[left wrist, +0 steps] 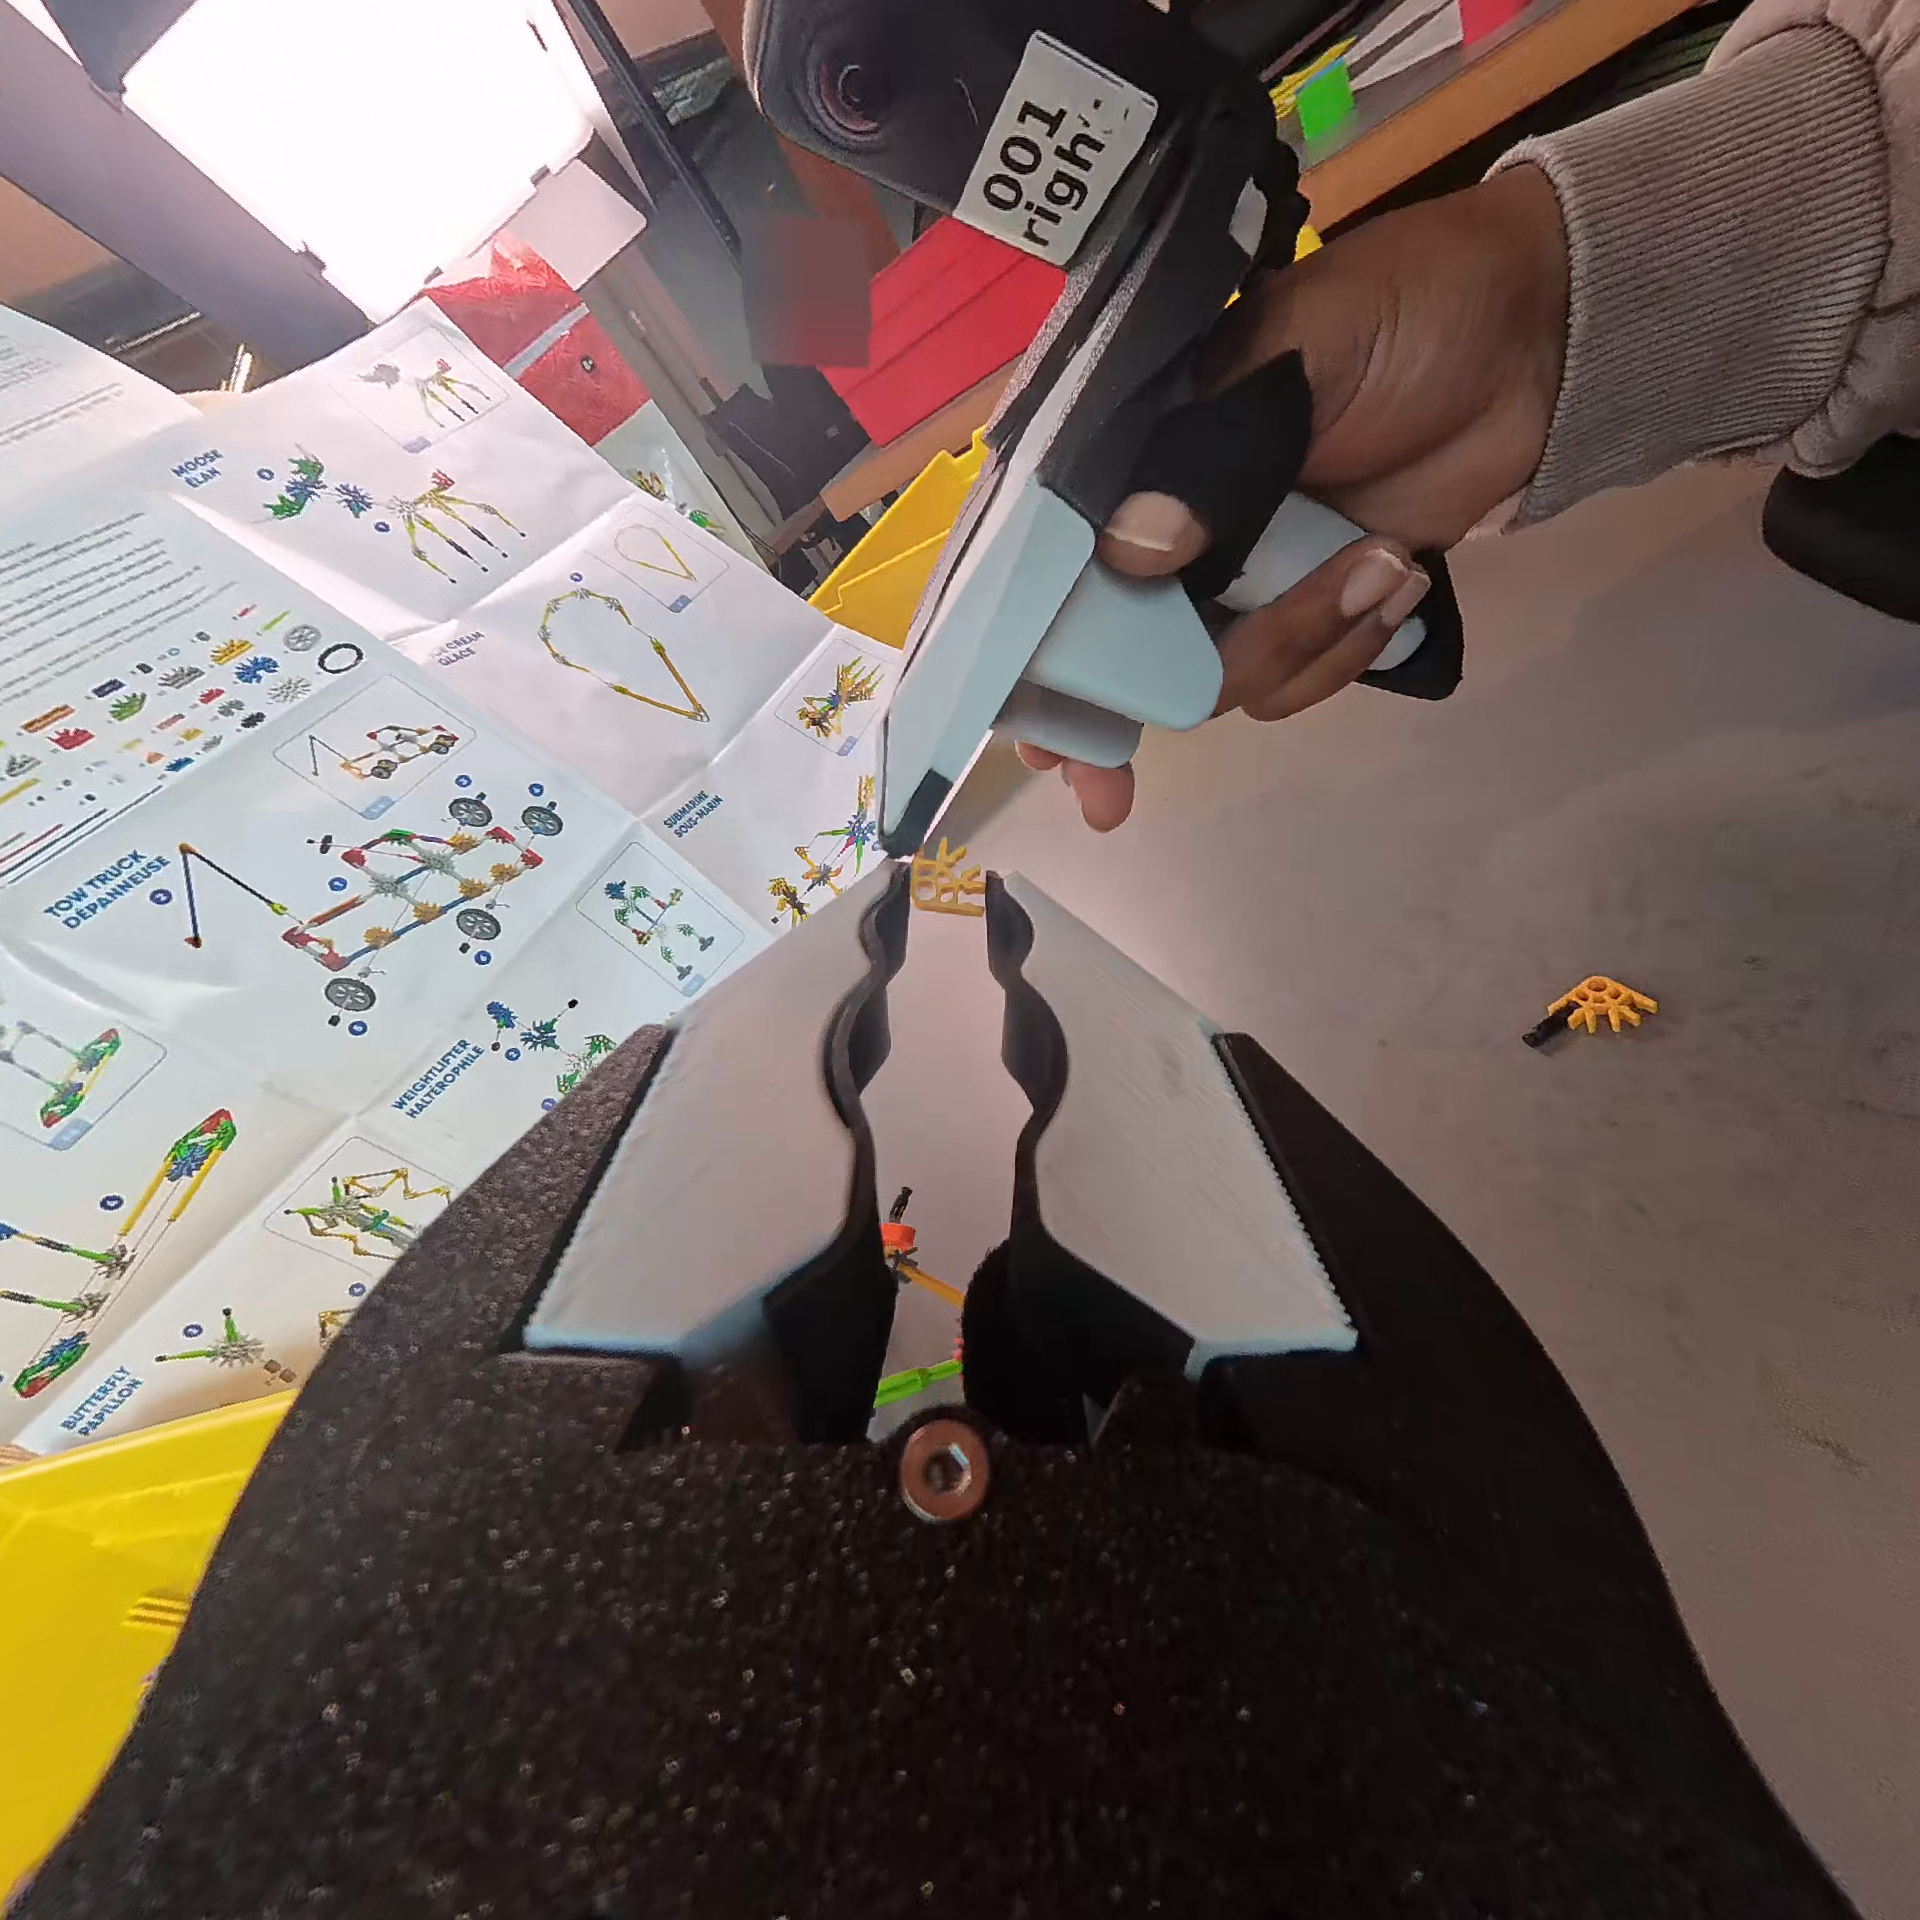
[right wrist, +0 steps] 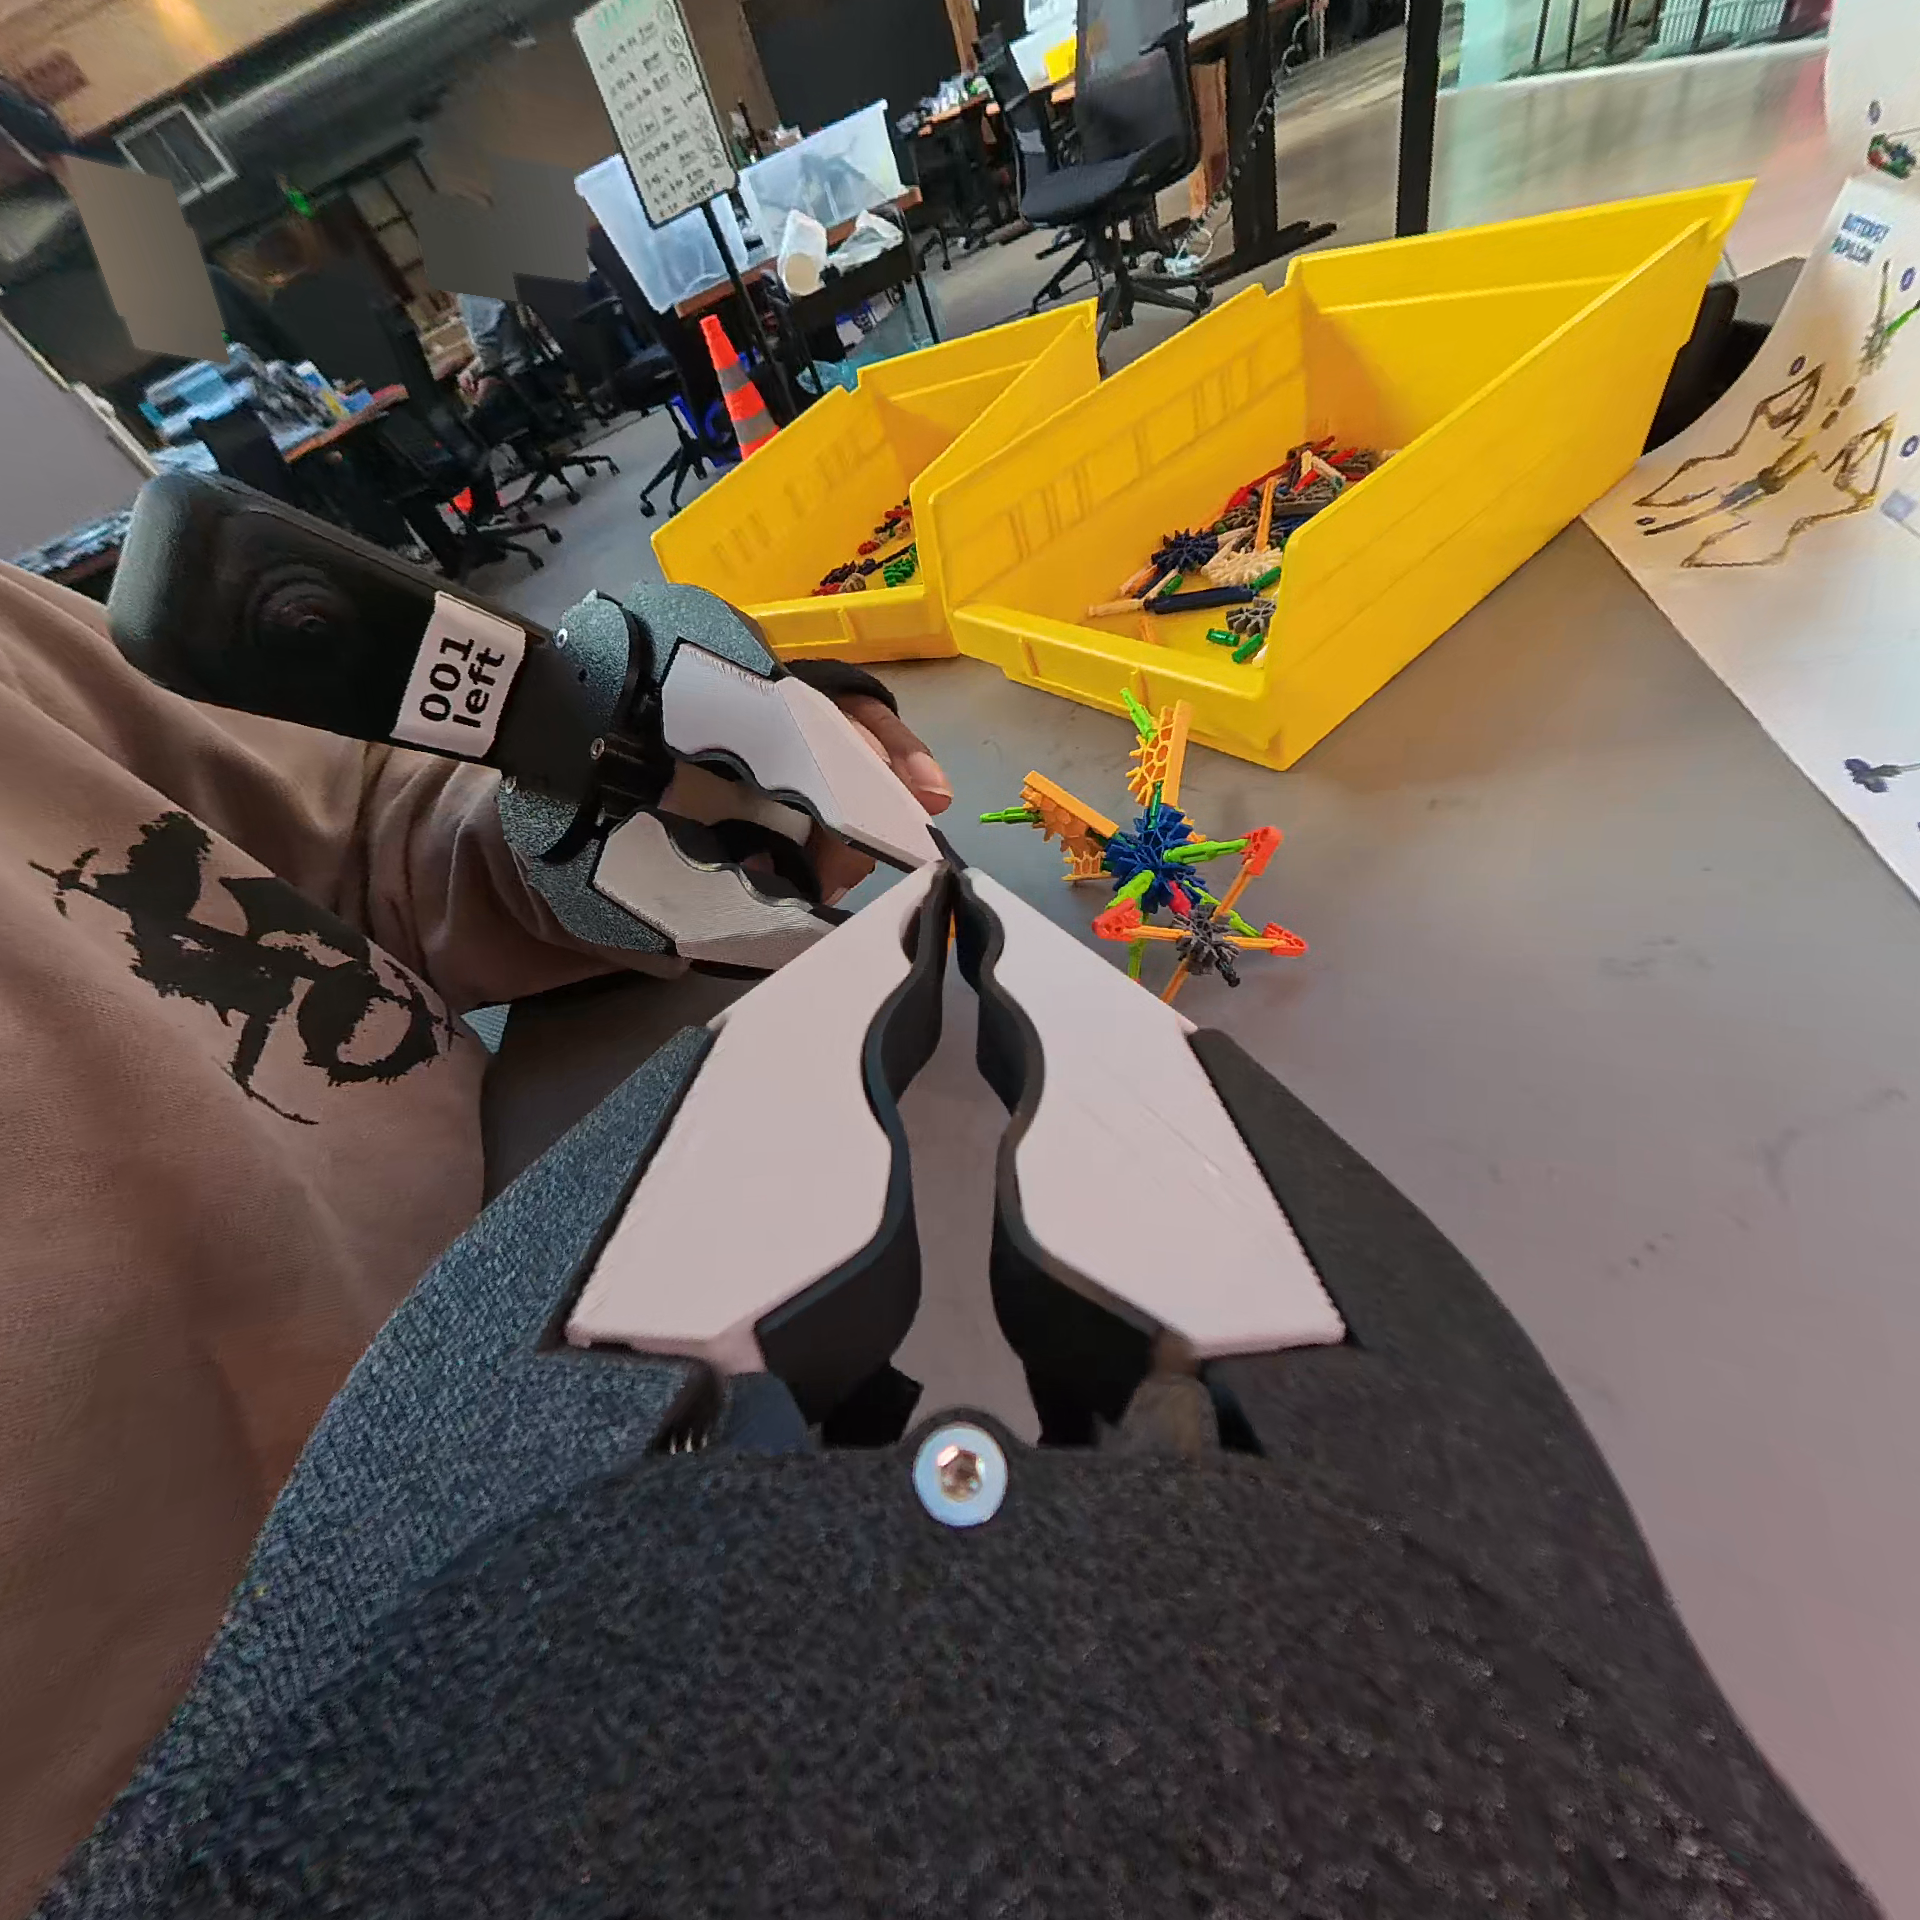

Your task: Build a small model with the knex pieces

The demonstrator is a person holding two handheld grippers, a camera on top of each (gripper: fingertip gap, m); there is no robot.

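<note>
At the centre of the left wrist view, a yellow connector point(left wrist: 945, 885) sits between the tips of the left gripper point(left wrist: 943, 888). Its jaws stand a narrow gap apart, and the piece fills that gap. From the upper right of that frame the right gripper point(left wrist: 912, 831), held in a hand point(left wrist: 1403, 416), reaches down until its dark tip touches the connector. In the right wrist view the right gripper's jaws are pressed almost together; whether they nip the connector's edge cannot be told.

Each gripper carries a white sticker point(left wrist: 1055, 156) with black print near its camera. At the left of the left wrist view a folded instruction sheet point(left wrist: 416, 779) stands, with coloured model drawings and blue captions.

On the grey table point(left wrist: 1455, 1195), at mid right, lies a second yellow connector on a short black rod point(left wrist: 1595, 1008). In the right wrist view a built model point(right wrist: 1164, 862) of blue, orange and green parts lies just right of centre. Above it stand two yellow bins point(right wrist: 1455, 343) holding loose pieces. A handwritten whiteboard point(right wrist: 655, 104) stands at top centre.
</note>
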